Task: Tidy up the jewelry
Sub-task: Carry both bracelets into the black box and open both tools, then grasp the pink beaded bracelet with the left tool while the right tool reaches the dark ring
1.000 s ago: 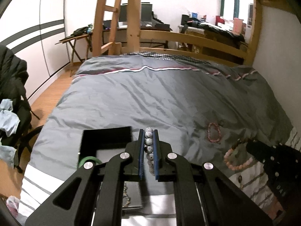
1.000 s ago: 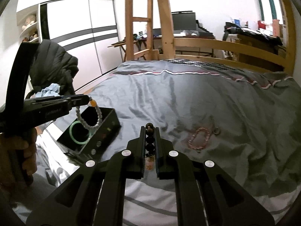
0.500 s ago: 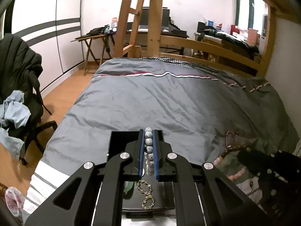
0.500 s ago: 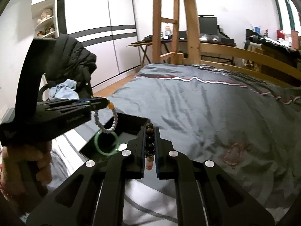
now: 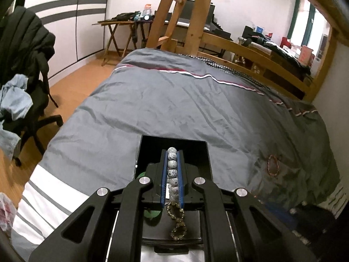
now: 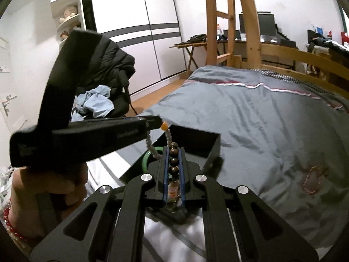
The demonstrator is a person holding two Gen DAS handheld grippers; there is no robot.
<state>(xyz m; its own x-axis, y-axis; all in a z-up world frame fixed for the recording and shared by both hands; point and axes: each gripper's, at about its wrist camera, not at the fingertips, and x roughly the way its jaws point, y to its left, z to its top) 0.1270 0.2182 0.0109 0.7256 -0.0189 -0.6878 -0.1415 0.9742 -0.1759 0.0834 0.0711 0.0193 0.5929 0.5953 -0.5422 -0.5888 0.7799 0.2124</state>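
My left gripper [image 5: 172, 152] is shut on a bracelet of white speckled beads [image 5: 171, 164] and holds it over the open black jewelry box [image 5: 173, 140] on the grey bed. A brownish bead chain [image 5: 177, 222] and a green bangle [image 5: 152, 215] lie in the box. My right gripper [image 6: 174, 150] is shut on a dark-bead bracelet [image 6: 174, 160] at the box's near edge [image 6: 192, 134]. The left gripper [image 6: 160, 121] shows in the right wrist view with the white bracelet [image 6: 168, 136] hanging from its tip. A pink bracelet [image 5: 273, 165] lies on the duvet to the right.
The grey duvet [image 5: 185, 100] stretches ahead to a wooden bed frame [image 5: 250, 52] and ladder [image 5: 185, 11]. An office chair with a black jacket and blue clothes [image 5: 19, 69] stands left of the bed. A wardrobe [image 6: 139, 43] lines the far wall.
Both grippers have moved left toward the box. The left gripper now holds the white bracelet over the box's inside; the right gripper has come up to the box's near edge.
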